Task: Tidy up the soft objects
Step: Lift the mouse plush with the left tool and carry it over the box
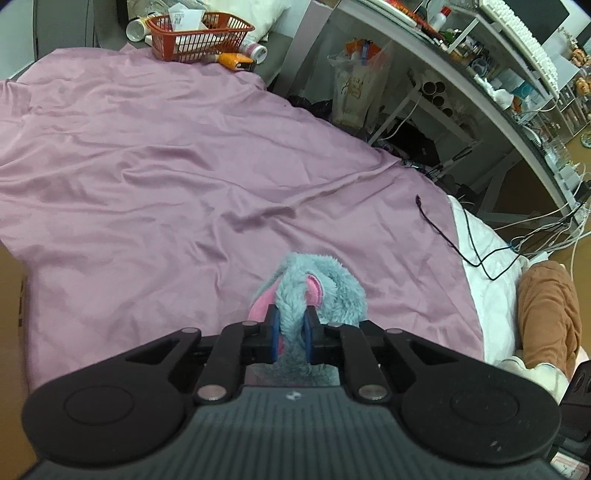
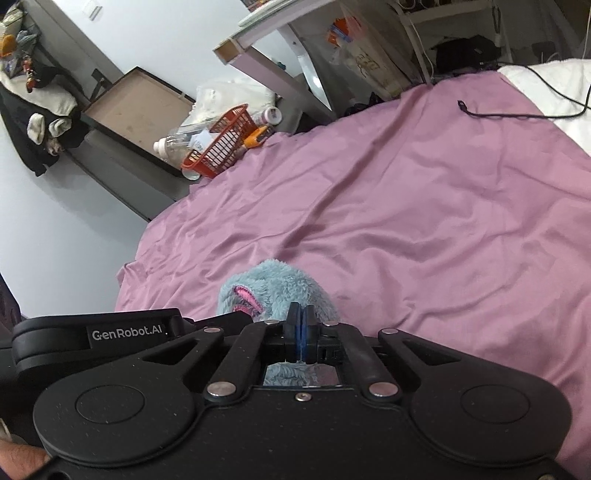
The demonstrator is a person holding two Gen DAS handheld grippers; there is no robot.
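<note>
Already the plush [image 1: 314, 291] sits at 12 o'clock of the left claw [image 1: 291, 328], whose pads pinch a fold of its blue fur over the pink sheet [image 1: 166, 177]. Beside it the right claw [image 2: 301, 328] is pressed shut, seemingly empty, plush just behind at 11; the left looks placed to carry.

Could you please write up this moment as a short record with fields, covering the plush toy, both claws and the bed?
Held item: fluffy blue plush toy with pink ear linings
Left claw: shut on a fold of the toy's fur between its blue pads
Right claw: pads pressed together; toy lies just beyond and beneath, grip not discernible
Surface: wrinkled pink-purple bed sheet
Far edge of bed: orange plastic mesh basket with papers inside
On sheet: thin black cable trailing off the edge
</note>
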